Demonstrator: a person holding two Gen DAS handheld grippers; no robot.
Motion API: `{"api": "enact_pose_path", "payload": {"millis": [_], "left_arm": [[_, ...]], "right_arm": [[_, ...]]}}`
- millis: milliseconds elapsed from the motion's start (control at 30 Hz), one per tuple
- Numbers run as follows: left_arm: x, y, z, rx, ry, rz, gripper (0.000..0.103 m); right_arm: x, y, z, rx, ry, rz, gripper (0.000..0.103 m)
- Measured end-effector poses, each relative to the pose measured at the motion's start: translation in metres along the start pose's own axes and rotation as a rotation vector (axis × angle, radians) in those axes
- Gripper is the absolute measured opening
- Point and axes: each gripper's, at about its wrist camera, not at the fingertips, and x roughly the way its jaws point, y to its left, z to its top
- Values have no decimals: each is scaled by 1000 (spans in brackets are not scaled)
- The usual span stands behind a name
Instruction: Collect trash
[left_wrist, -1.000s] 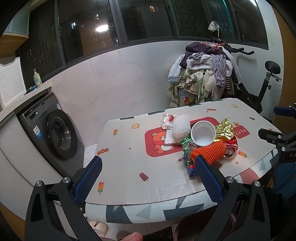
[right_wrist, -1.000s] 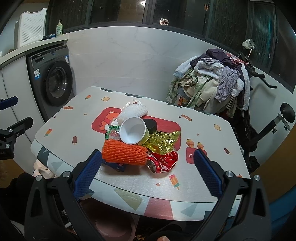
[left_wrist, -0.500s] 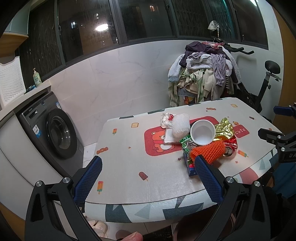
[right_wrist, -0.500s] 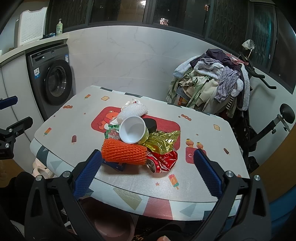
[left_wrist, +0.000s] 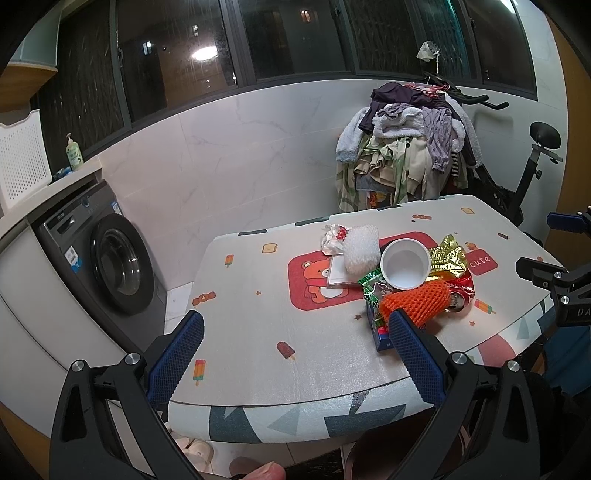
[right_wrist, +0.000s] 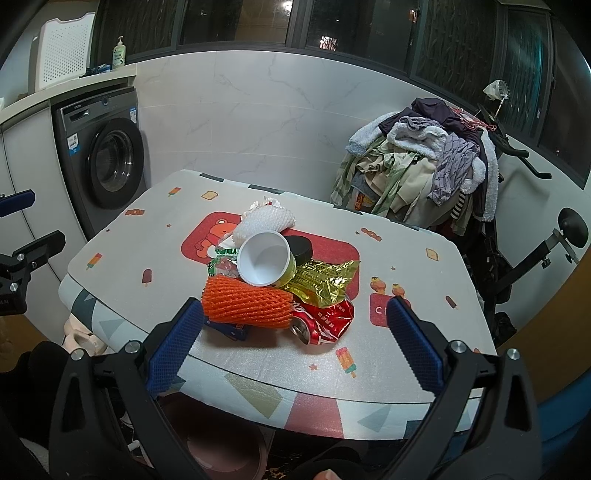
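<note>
Nothing is collected yet: the heap of trash, with its orange foam net sleeve (right_wrist: 245, 308) beside the white paper cup (right_wrist: 263, 263), lies untouched. Left gripper (left_wrist: 295, 341) and right gripper (right_wrist: 295, 341) hover wide open, empty.

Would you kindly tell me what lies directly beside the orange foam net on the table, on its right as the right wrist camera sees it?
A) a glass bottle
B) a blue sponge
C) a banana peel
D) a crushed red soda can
D: in the right wrist view the crushed red soda can lies against the end of the orange foam net, below the gold wrapper.
</note>
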Motion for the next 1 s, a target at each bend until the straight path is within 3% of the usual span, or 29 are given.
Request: {"api": "enact_pose_path", "payload": {"millis": [167, 333, 500, 633, 767, 833, 933, 1000], "left_arm": [[0, -2, -2, -12, 9, -20, 98], [18, 6, -9, -60, 59, -158, 98], [43, 16, -21, -81, 120, -123, 98], [52, 25, -29, -95, 92, -69, 98], [65, 32, -32, -100, 105, -91, 98], [71, 33, -34, -102, 116, -91, 98], [88, 35, -35, -124, 184, -145, 98], [96, 35, -36, -120, 212, -123, 98]], "right_arm": [[0, 0, 0, -2, 0, -1, 97], [7, -4, -8, 1, 8, -18, 97], [28, -9, -24, 36, 67, 44, 97], [51, -11, -42, 63, 143, 60, 98], [64, -16, -50, 83, 188, 81, 97], [68, -22, -49, 88, 187, 31, 97], [81, -34, -44, 105, 212, -3, 97], [91, -49, -39, 146, 197, 13, 97]]}}
